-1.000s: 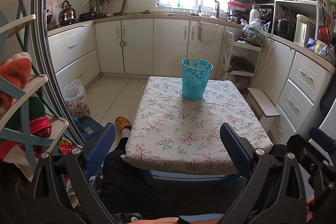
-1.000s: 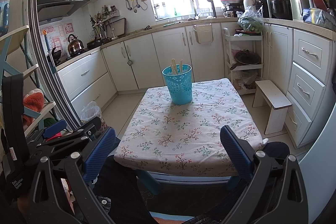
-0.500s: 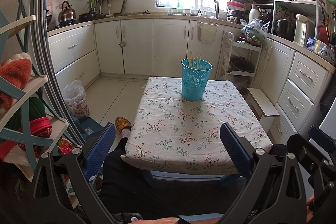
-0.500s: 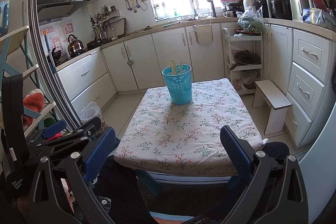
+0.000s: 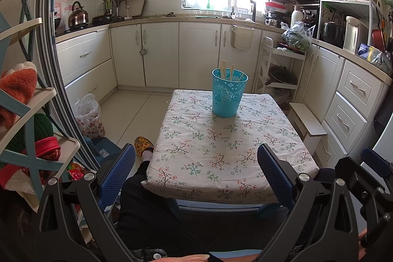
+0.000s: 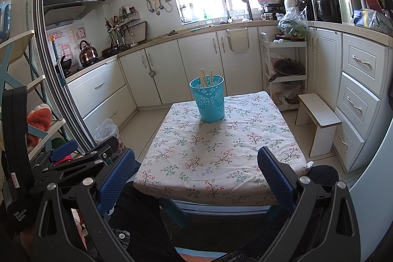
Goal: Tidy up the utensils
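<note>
A turquoise perforated holder (image 5: 229,93) stands upright at the far end of the small table with the floral cloth (image 5: 221,154). Several wooden chopsticks (image 5: 227,70) stick out of it. The holder (image 6: 208,98) and chopsticks (image 6: 205,77) also show in the right wrist view. My left gripper (image 5: 196,171) is open and empty, held back over the table's near edge. My right gripper (image 6: 196,173) is open and empty too, beside the left one, at the near edge of the table (image 6: 216,154).
A white step stool (image 6: 318,119) stands right of the table. A shelf rack (image 5: 27,114) with cloths and slippers is at the left. A tied plastic bag (image 5: 87,114) sits on the floor. White cabinets (image 5: 159,53) line the walls. My legs are under the near edge.
</note>
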`<control>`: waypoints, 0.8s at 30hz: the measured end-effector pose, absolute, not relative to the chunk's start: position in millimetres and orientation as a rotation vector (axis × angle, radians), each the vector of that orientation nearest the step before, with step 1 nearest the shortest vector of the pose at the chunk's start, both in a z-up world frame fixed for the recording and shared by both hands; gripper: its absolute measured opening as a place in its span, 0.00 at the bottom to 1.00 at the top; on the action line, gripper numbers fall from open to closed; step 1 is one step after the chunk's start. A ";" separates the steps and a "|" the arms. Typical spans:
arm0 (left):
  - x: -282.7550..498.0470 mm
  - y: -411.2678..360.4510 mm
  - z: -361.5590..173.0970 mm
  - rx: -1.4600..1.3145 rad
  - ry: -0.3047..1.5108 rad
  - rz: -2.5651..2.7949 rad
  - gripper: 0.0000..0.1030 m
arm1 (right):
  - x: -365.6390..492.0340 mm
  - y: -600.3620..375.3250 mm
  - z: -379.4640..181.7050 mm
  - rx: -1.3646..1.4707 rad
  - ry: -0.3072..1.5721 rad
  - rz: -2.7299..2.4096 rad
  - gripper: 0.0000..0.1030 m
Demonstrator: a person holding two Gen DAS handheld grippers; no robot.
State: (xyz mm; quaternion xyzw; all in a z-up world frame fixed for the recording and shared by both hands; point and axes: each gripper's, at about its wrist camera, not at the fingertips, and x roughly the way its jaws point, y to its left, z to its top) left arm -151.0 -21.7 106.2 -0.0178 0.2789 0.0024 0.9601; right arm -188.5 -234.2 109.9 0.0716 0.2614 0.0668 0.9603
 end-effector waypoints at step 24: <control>-151.8 -22.4 105.5 -0.036 0.564 0.005 0.93 | -189.5 -233.3 107.0 0.145 0.529 0.135 0.93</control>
